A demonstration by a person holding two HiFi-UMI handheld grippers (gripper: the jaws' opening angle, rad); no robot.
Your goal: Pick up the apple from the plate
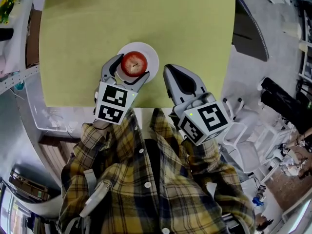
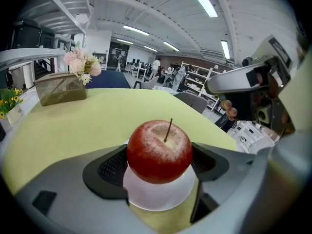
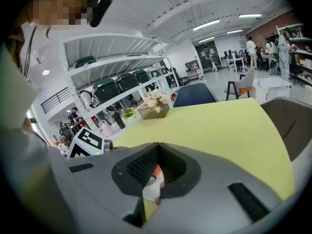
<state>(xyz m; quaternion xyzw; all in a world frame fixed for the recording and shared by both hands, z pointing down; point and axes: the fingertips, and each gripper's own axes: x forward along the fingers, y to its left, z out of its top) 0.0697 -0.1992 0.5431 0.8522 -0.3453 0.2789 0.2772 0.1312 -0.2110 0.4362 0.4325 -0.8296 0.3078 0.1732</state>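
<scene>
A red apple (image 1: 134, 63) with a thin stem sits over a small white plate (image 1: 152, 55) near the front edge of the yellow-green table (image 1: 146, 13). My left gripper (image 1: 132, 66) is shut on the apple, one dark pad pressed against each side. In the left gripper view the apple (image 2: 160, 151) fills the gap between the pads, with the plate (image 2: 161, 198) just below it; I cannot tell whether they touch. My right gripper (image 1: 169, 71) hovers just right of the plate, shut on nothing. Its closed jaws (image 3: 157, 167) hide most of the plate.
A brown box of pink flowers (image 2: 61, 87) stands at the table's far end. A dark chair (image 1: 248, 28) stands off the table's right side and a white chair (image 1: 243, 140) lower right. The table's near edge lies just below both grippers.
</scene>
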